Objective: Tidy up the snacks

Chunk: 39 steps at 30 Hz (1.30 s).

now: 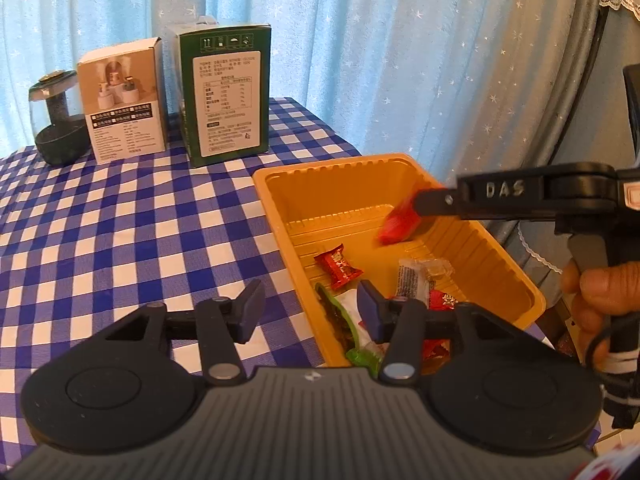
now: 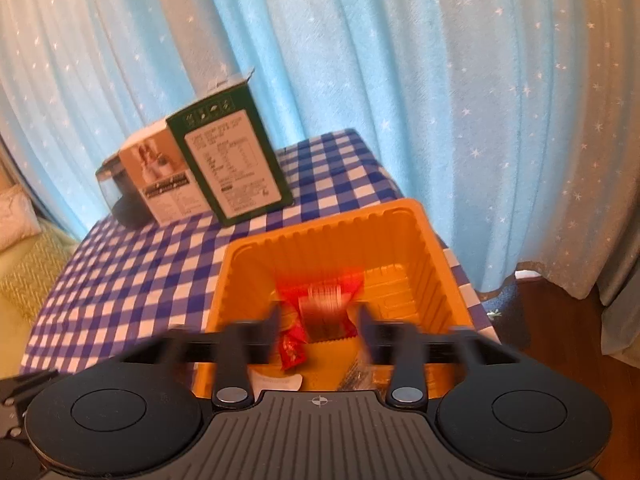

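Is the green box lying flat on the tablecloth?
No. The green box stands upright on the checked tablecloth, next to the white box.

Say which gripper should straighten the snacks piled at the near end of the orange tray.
Left. The left gripper hangs open and empty over the near-end pile, one finger above the green-and-white packet. The right gripper is over the far half of the orange tray with a red packet at its tips.
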{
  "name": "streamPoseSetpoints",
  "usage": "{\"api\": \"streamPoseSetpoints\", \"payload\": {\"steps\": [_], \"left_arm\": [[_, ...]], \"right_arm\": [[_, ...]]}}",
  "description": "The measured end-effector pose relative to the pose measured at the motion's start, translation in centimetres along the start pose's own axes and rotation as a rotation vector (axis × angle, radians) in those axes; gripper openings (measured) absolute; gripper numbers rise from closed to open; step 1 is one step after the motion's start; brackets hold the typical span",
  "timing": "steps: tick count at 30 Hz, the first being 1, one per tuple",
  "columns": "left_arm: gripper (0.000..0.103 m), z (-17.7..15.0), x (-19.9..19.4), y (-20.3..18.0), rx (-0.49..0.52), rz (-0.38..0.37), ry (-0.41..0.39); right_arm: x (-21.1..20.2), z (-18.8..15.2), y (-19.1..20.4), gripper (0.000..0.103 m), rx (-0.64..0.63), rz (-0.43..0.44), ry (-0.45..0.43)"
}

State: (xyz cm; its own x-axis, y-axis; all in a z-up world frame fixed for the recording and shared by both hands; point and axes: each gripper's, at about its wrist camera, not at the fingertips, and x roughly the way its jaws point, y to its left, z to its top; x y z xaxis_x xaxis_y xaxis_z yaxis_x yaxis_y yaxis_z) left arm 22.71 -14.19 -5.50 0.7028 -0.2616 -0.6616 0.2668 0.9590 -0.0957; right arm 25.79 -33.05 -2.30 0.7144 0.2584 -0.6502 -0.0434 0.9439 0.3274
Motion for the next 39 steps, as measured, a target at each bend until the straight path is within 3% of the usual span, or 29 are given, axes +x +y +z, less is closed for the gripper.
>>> {"api": "streamPoseSetpoints", "payload": {"steps": [15,20,23,29,39], "left_arm": [[0.075,-1.8,-3.3,0.1,-0.046,0.029,-0.006],[0.091,-2.5,-5.4,-0.1,-0.063,0.045,-0.021],[0.097,-2.9,-6.9,-0.3,-0.066,0.059,-0.036],[0.103,-3.9,-9.6,-0.4,-0.087,0.071,-0.047],[0.103,-6.1,-13.4,-0.4,-0.114,0.086,-0.040]], "right_arm": [[-4.5,-3.2,-0.6,0.061,0.038,-0.043,0.027],[-6.8,-4.5,0.1,0.062,0.038,-0.048,0.035],[-8.2,-5.2,0.7,0.070,0.034,-0.048,0.041],[-10.8,-6.6,1.6,0.078,0.016,-0.053,0.044],[-15.3,-9.3,2.8,0.085,0.004,-0.093,0.034]]}}
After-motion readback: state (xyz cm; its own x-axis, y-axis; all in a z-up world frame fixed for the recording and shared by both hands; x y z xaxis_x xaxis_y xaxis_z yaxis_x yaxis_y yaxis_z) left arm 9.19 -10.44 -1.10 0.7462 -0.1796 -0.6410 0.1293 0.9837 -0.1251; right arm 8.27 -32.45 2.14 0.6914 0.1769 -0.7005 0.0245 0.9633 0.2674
